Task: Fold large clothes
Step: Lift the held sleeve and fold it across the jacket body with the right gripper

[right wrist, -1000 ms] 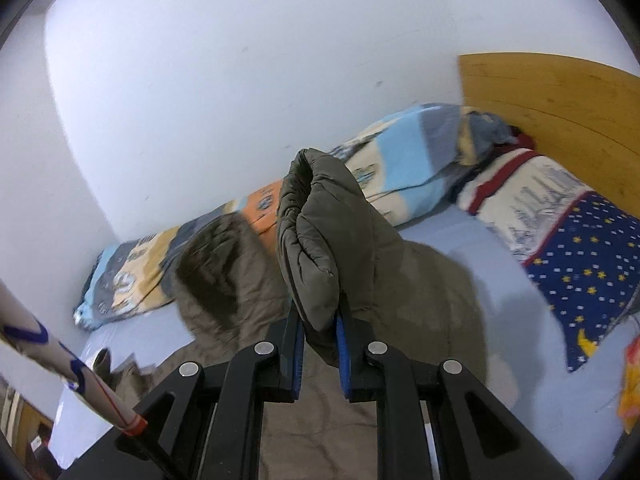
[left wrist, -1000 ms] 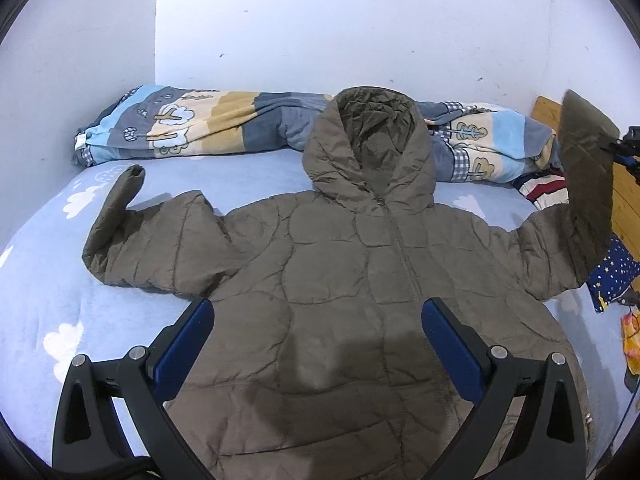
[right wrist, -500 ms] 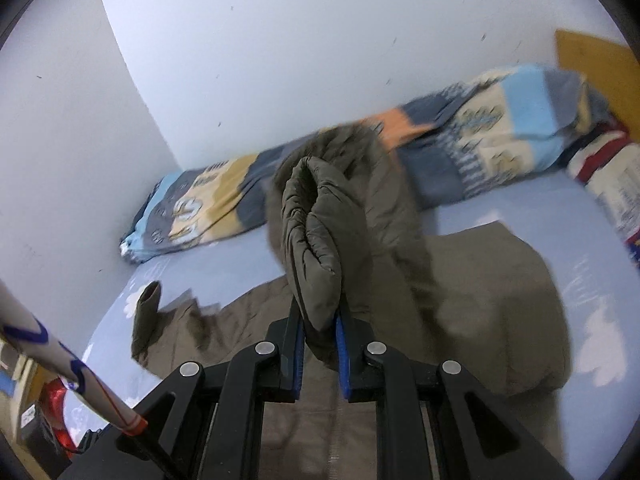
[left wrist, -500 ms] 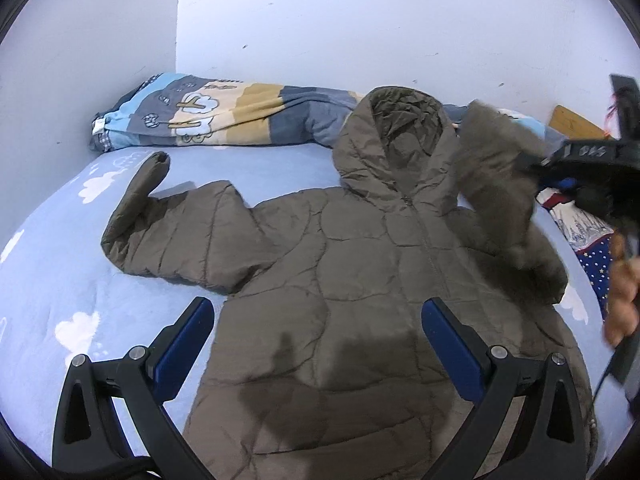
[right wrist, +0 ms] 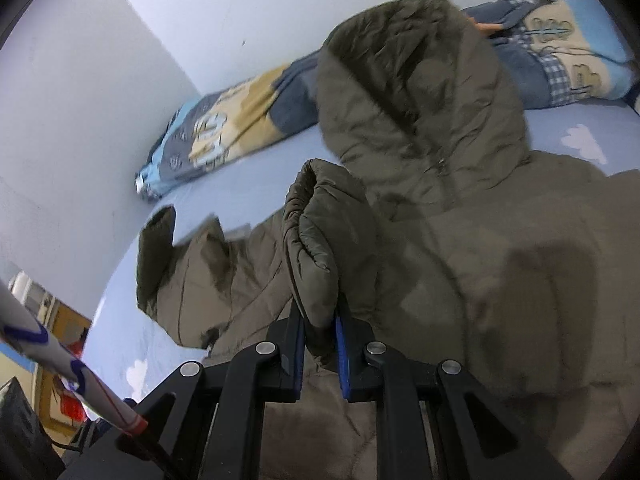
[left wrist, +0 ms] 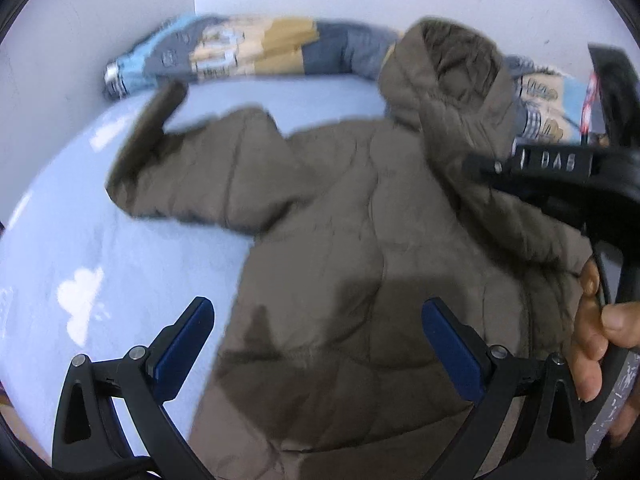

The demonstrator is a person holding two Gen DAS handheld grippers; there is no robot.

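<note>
An olive quilted hooded jacket [left wrist: 352, 240] lies face up on a light blue bed sheet [left wrist: 80, 248], hood toward the wall. My left gripper [left wrist: 316, 344] is open and empty, hovering over the jacket's lower body. My right gripper [right wrist: 318, 336] is shut on the cuff of the jacket's right sleeve [right wrist: 312, 240] and holds it over the chest, below the hood [right wrist: 412, 92]. The right gripper's body shows in the left wrist view [left wrist: 560, 176]. The left sleeve [left wrist: 160, 152] lies spread out on the sheet.
A rolled patterned blanket [left wrist: 240, 52] lies along the white wall behind the jacket. It also shows in the right wrist view [right wrist: 224, 132]. A holding hand [left wrist: 592, 328] is at the right edge. A bed edge with room clutter [right wrist: 60, 344] lies at the left.
My right gripper has carried the right sleeve cuff from raised at the bed's right side leftward and down over the jacket's chest. My left gripper has drifted slightly and stays open.
</note>
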